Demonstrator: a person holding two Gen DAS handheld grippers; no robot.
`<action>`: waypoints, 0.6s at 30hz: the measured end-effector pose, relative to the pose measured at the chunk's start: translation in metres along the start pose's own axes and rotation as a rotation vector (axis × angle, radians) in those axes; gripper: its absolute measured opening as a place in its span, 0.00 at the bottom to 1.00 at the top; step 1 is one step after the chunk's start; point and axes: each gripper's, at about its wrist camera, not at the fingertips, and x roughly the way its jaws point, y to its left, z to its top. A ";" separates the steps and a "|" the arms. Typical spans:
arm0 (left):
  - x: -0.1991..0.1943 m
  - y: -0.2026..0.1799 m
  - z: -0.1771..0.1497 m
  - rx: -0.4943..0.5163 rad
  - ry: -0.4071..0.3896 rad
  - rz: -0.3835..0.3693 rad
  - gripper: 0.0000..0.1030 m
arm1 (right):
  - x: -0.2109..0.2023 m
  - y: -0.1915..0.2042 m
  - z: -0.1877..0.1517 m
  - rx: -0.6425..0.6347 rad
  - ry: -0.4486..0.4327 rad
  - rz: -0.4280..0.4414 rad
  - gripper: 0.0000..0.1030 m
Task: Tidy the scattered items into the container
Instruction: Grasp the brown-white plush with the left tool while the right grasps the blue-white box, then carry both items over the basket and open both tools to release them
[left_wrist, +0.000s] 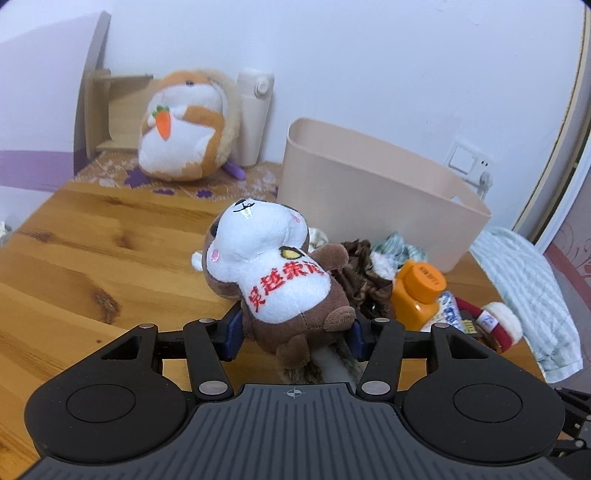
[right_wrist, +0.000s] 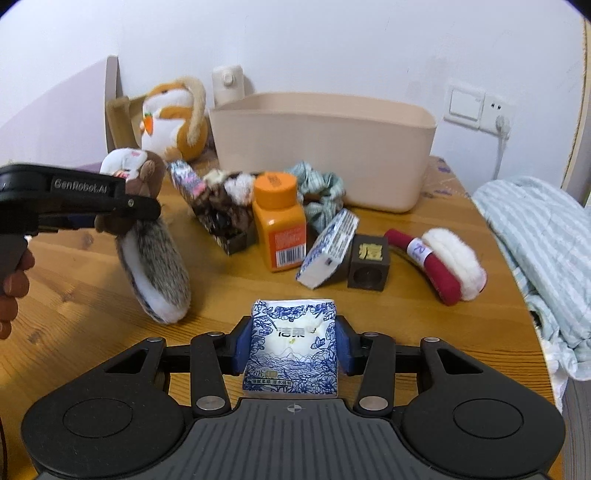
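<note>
Beige container (right_wrist: 321, 147) stands ahead of both claws, nearer the left gripper (left_wrist: 295, 328), clamped on the squirrel plush (left_wrist: 284, 280), while the right gripper (right_wrist: 291, 350) pinches a tissue pack (right_wrist: 291, 347).

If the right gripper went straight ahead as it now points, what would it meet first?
Probably the tilted blue-and-white tissue pack leaning beside the orange plastic bottle; depth is unclear. The right gripper itself holds a blue-and-white tissue packet.
</note>
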 end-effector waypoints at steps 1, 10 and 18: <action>-0.005 0.000 0.001 0.001 -0.011 0.001 0.53 | -0.004 0.000 0.001 0.001 -0.009 0.000 0.41; -0.041 -0.008 0.010 0.023 -0.098 -0.021 0.53 | -0.035 -0.005 0.013 0.015 -0.093 -0.004 0.41; -0.061 -0.025 0.021 0.063 -0.170 -0.035 0.53 | -0.058 -0.017 0.036 0.014 -0.189 -0.035 0.41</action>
